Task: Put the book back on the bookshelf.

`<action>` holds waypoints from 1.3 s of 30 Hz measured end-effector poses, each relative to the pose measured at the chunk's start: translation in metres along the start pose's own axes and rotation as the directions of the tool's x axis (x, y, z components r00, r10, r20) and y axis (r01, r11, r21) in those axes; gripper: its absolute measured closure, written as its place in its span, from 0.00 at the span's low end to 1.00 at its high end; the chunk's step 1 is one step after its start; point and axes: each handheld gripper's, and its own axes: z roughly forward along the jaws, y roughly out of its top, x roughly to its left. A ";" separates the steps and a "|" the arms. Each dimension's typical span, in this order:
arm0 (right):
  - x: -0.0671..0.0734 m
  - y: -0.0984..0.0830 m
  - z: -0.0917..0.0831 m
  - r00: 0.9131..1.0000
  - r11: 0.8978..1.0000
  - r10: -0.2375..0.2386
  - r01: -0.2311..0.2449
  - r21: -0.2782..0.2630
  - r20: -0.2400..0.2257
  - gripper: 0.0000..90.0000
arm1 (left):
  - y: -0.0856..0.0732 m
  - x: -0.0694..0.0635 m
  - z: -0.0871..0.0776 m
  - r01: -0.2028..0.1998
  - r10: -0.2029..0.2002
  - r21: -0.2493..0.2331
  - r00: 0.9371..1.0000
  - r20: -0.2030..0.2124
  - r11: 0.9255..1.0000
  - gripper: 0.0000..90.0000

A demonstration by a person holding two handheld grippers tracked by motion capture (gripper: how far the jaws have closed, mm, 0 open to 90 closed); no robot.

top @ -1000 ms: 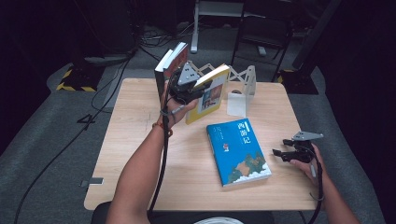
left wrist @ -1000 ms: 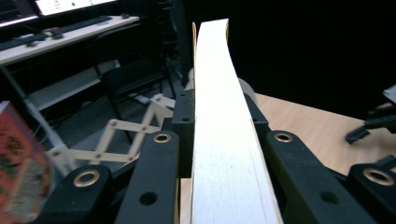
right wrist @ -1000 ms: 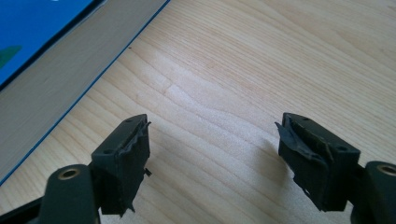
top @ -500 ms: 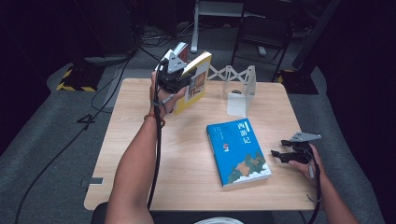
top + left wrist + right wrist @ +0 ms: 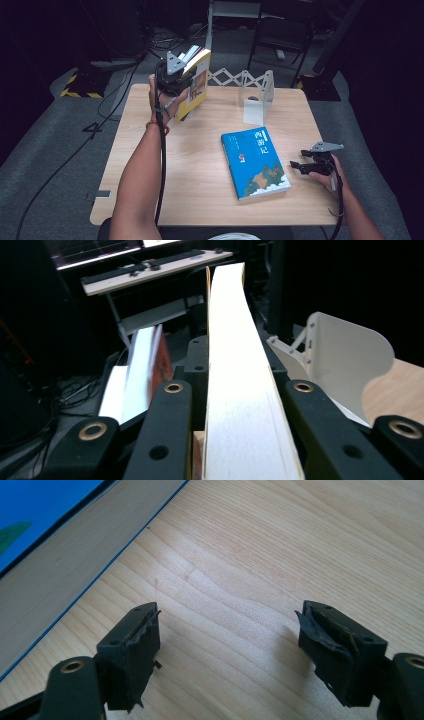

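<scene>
My left gripper (image 5: 181, 82) is raised over the table's back left corner, shut on a yellow-covered book (image 5: 196, 86) that it holds upright. In the left gripper view the book's pale page edge (image 5: 227, 315) runs up between the two black jaws of the left gripper (image 5: 238, 387), which press on its covers. A blue book (image 5: 255, 161) lies flat on the wooden table (image 5: 200, 165) at the right. Just right of it my right gripper (image 5: 296, 166) rests low, open, pointing at the book. In the right gripper view that gripper (image 5: 227, 630) has bare wood between its pads and the blue book's page edge (image 5: 60, 555) at upper left.
A white bookend (image 5: 257, 95) (image 5: 345, 355) stands at the back centre, joined to a folding lattice rack (image 5: 227, 77) along the rear edge. Another book with a red cover (image 5: 147, 365) shows beyond the left jaw. Cables and dark floor surround the table.
My left hand has carried the yellow book leftward and away from the bookend, slightly higher. The right gripper and blue book have stayed put.
</scene>
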 end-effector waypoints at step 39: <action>0.002 -0.001 0.000 1.000 1.000 -0.011 0.011 -0.005 -0.007 0.26 | -0.028 -0.003 0.089 0.039 -0.024 0.079 0.982 -0.189 0.996 0.82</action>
